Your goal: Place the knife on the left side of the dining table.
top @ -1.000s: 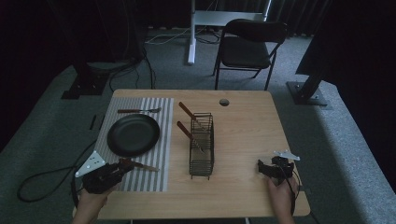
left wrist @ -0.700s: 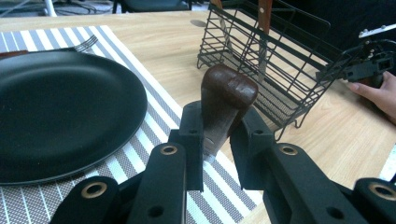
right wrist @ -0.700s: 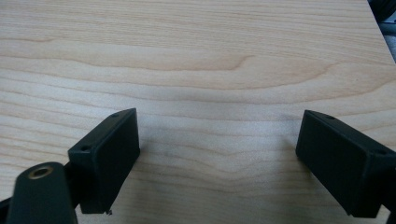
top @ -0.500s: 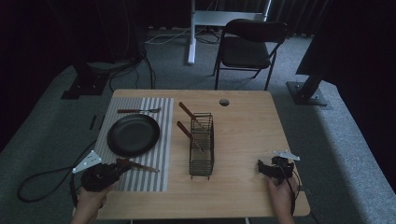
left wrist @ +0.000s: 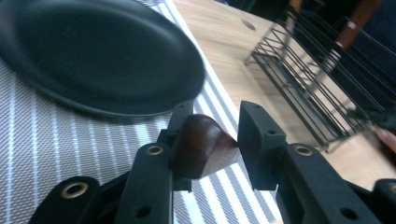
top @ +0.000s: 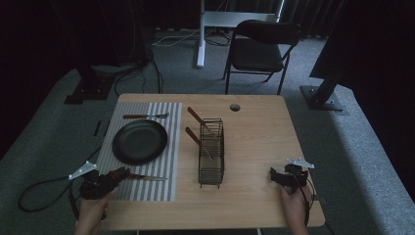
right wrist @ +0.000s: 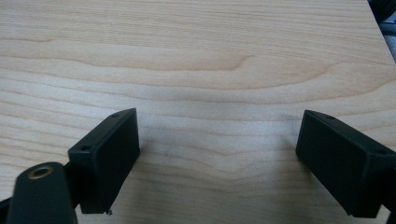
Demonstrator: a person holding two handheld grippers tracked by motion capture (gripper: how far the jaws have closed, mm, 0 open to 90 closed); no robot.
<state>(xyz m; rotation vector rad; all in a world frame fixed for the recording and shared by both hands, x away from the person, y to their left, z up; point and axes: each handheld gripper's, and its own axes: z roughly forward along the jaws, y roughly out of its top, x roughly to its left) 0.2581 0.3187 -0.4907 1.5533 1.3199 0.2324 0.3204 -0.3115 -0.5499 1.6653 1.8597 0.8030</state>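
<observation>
Now left gripper [left wrist: 210, 140] clamps rounded glossy wooden knife handle [left wrist: 203, 147].

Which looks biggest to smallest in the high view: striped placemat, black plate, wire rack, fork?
1. Striped placemat, clearly the largest.
2. and 3. Black plate and wire rack: unsure; the plate is wider, the rack longer, and they cover alike areas.
4. Fork, the smallest, a thin sliver on the placemat's far edge.

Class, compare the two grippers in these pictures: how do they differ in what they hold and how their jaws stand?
The left gripper has a wooden knife handle between its jaws; the right gripper holds nothing. Left jaws stand close together; right jaws stand wide apart over the bare table. Both have black jaws.
</observation>
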